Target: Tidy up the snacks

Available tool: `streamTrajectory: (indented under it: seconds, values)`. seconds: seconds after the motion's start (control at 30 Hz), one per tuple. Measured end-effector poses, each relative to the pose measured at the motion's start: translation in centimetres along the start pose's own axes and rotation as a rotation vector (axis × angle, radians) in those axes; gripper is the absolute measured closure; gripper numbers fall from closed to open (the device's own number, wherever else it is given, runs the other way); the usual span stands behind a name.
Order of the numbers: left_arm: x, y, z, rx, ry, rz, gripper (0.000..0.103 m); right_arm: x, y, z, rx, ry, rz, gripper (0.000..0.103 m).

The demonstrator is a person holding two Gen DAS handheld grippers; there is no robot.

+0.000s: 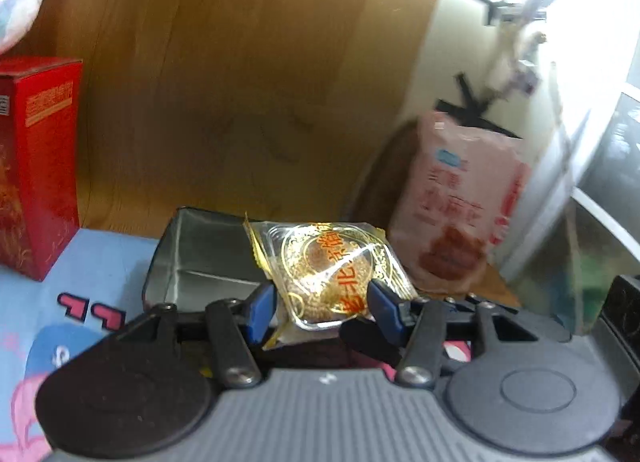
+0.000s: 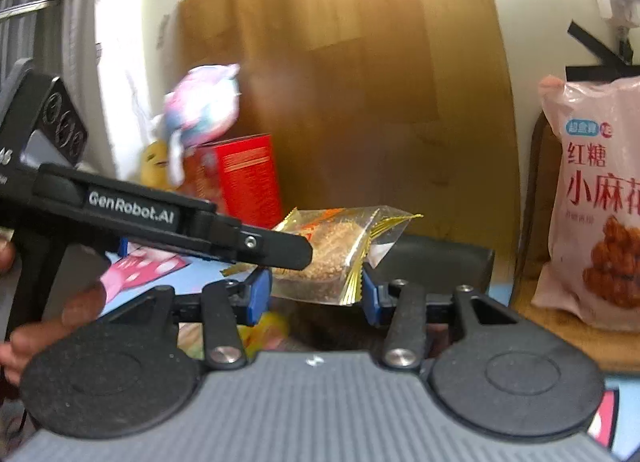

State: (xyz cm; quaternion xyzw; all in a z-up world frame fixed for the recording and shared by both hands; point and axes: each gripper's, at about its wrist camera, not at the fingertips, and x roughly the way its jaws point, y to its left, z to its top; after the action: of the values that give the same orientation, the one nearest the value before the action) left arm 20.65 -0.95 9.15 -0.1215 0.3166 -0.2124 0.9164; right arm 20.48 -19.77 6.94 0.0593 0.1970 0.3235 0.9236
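Note:
My left gripper (image 1: 322, 302) is shut on a clear gold-printed pastry packet (image 1: 332, 268), held above the open metal tin (image 1: 192, 258). In the right wrist view the same packet (image 2: 328, 254) hangs in front of my right gripper (image 2: 316, 290), and the left gripper's black finger (image 2: 260, 246) clamps it from the left. The right gripper's blue pads (image 2: 258, 296) sit at the packet's sides; I cannot tell whether they press it. The tin's dark rim (image 2: 440, 258) shows behind the packet.
A red box (image 1: 36, 165) stands at the left on the blue patterned cloth (image 1: 100, 262). A pink snack bag (image 1: 460, 201) leans at the right, also seen in the right wrist view (image 2: 600, 201). A wooden panel (image 1: 220, 81) rises behind. A plush toy (image 2: 204, 105) sits on the red box (image 2: 240, 177).

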Motion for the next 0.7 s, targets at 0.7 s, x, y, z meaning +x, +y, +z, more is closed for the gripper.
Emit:
streamTrajectory:
  seconds: [0.7]
  values:
    - [1.5, 6.6, -1.1, -0.079, 0.036, 0.198, 0.047, -1.0, -2.4, -4.5, 0.118, 0.065, -0.205, 0.058]
